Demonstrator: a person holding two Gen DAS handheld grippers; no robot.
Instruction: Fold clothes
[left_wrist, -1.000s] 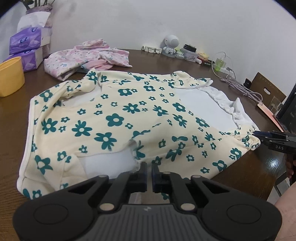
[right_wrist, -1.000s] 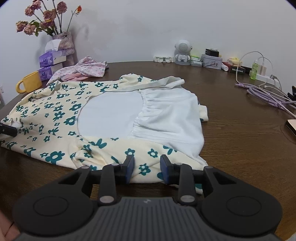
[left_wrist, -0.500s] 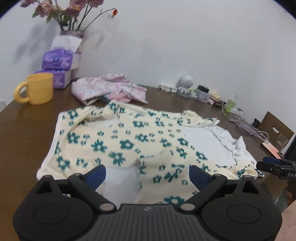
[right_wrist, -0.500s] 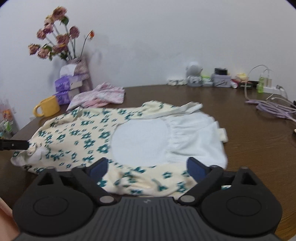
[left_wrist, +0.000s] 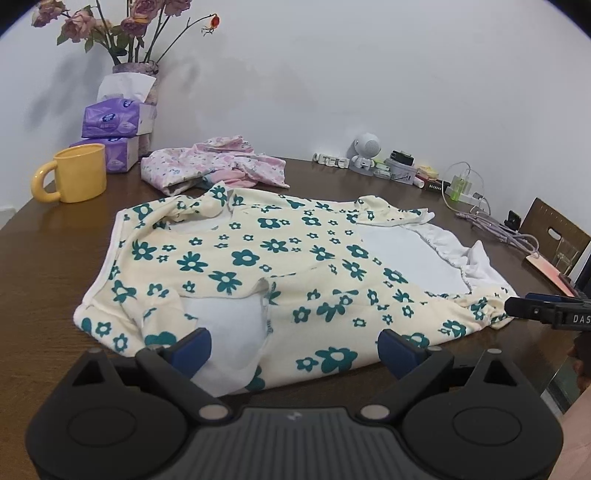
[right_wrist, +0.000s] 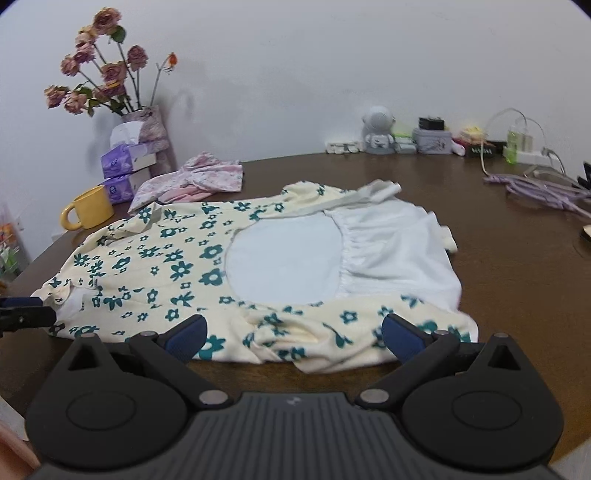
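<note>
My left gripper (left_wrist: 293, 345) and right gripper (right_wrist: 291, 334) both gape empty above the cream cotton garment with teal flowers (left_wrist: 280, 273); it looks light, limp and crease-prone, so I'd pinch hems.

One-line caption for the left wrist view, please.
Left tool open at the near edge of the flower-print garment spread on the brown table; right tool at its far end.

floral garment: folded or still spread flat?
Partly folded. The floral garment has its near edge turned over onto itself, white lining exposed in the middle; it lies loose on the table.
</note>
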